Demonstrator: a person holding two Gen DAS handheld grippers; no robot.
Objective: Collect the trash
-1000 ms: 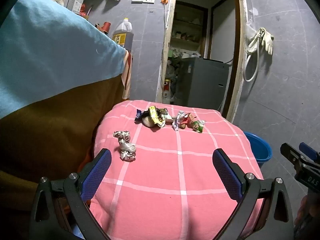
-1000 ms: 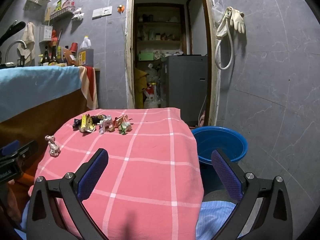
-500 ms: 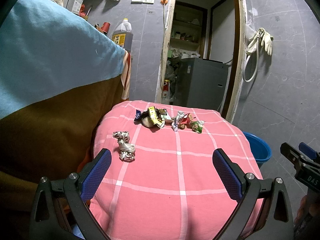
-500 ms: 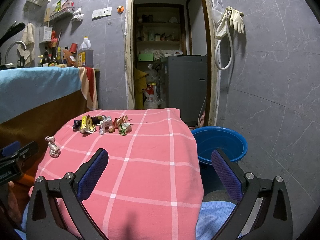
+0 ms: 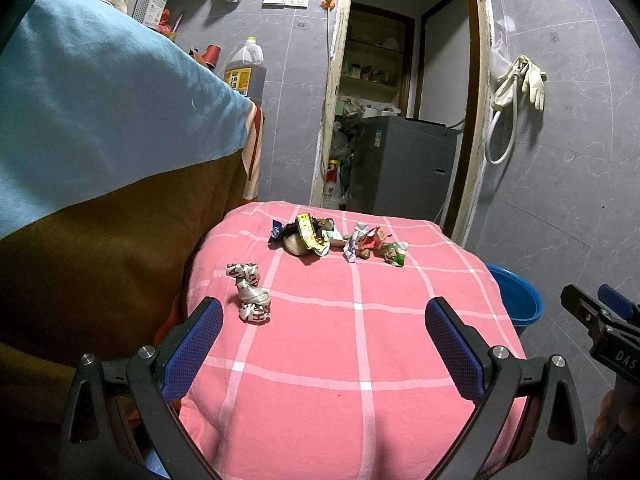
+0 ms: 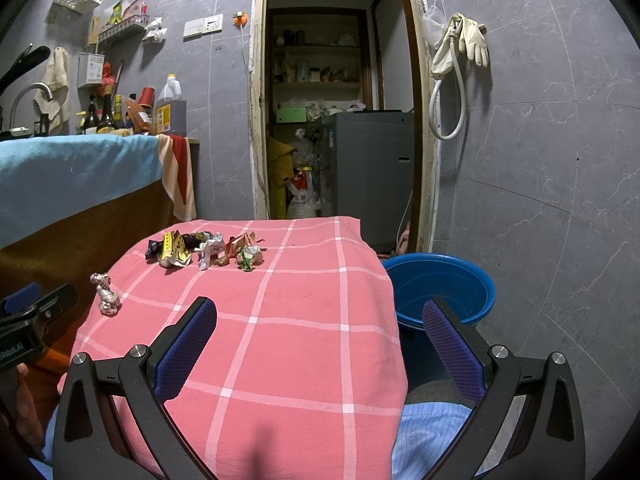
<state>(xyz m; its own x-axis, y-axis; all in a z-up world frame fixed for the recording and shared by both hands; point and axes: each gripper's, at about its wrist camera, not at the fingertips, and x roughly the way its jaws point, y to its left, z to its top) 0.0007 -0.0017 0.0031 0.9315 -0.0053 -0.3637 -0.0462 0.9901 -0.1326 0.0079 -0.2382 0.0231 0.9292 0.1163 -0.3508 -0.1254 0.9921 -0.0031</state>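
Several crumpled wrappers (image 5: 336,240) (image 6: 208,250) lie in a row at the far side of the pink checked cloth (image 5: 360,340) (image 6: 288,320). One silver-and-red crumpled wrapper (image 5: 250,292) (image 6: 105,294) sits alone nearer the left edge. A blue basin (image 6: 440,288) (image 5: 514,298) stands on the floor right of the table. My left gripper (image 5: 324,344) hangs open over the near cloth, just behind the lone wrapper. Nothing is between the fingers of my right gripper (image 6: 320,344), which is open above the cloth's right edge.
A counter draped in blue and brown cloth (image 5: 100,120) rises at the left, with an oil jug (image 5: 246,70) on it. An open doorway (image 6: 332,120) with a grey appliance (image 6: 372,168) lies behind the table. Rubber gloves and a hose (image 6: 460,52) hang on the tiled wall.
None of the trash has moved. The left wrist view has shifted very slightly; both grippers stay open in nearly the same places.
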